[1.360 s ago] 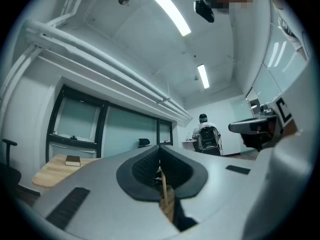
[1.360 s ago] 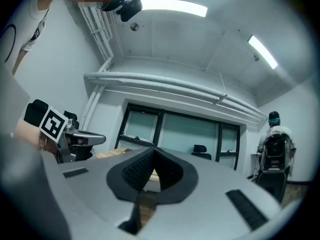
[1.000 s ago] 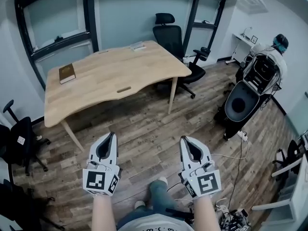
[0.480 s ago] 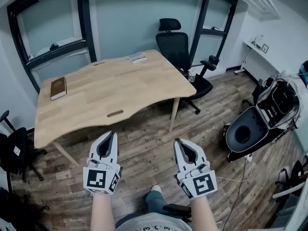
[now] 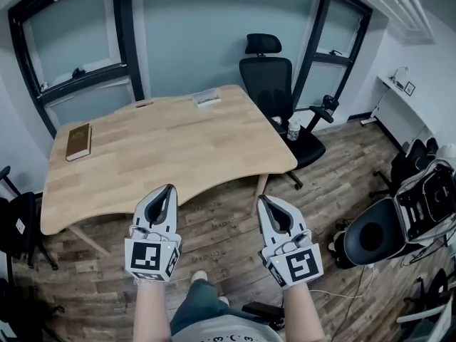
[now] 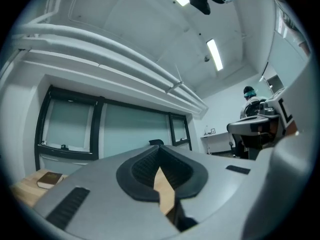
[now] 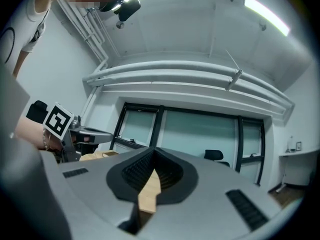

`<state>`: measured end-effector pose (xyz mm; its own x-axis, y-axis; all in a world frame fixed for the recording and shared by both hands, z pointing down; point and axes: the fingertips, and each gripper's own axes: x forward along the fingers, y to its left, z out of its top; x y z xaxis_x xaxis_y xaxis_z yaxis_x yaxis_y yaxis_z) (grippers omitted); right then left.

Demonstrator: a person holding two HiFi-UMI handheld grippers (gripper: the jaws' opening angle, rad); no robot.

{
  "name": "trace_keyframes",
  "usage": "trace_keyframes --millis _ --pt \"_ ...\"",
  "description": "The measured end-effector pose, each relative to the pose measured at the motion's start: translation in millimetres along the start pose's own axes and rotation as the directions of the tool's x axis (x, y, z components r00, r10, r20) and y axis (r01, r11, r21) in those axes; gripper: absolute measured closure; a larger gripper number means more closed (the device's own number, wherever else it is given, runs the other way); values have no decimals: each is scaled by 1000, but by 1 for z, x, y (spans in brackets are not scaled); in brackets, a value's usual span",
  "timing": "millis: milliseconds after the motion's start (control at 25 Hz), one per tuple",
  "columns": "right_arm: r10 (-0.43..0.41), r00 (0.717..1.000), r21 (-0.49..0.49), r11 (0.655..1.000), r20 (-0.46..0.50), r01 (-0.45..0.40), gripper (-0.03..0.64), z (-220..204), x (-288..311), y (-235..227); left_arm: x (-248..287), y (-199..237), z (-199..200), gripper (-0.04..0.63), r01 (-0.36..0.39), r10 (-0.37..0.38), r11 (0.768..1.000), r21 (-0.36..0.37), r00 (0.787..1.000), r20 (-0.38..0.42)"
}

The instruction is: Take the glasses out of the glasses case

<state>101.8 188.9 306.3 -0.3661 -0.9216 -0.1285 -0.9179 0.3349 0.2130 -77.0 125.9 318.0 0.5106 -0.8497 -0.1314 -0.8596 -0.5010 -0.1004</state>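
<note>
A light wooden table stands ahead of me in the head view. At its far edge lies a small pale flat object, too small to tell whether it is the glasses case. No glasses show. My left gripper hangs in the air just short of the table's near edge, jaws shut and empty. My right gripper is beside it at the same height, also shut and empty. In the left gripper view the left gripper points at the table; in the right gripper view the right gripper does too.
A brown book lies at the table's left end. A black office chair stands behind the right corner, with a small bottle on its seat. A black open case sits on the wooden floor at right, another chair at left.
Both grippers, still shut, have come forward from the open floor to the table's near edge. The table now looks larger and nearer.
</note>
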Motion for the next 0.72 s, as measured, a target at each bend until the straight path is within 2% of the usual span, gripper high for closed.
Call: trace_keyframes --millis 200,360,720 --pt "7 1000 5 1000 -14 -7 606 -28 60 -39 82 20 -14 578 8 -8 1000 -18 1000 0" --pt "11 999 22 1000 -38 -10 606 -51 129 -80 153 45 -39 578 10 -11 1000 -27 999 -32" --pt "21 998 33 999 -60 -19 606 -83 307 -149 302 146 -67 578 -19 16 998 -59 998 -59"
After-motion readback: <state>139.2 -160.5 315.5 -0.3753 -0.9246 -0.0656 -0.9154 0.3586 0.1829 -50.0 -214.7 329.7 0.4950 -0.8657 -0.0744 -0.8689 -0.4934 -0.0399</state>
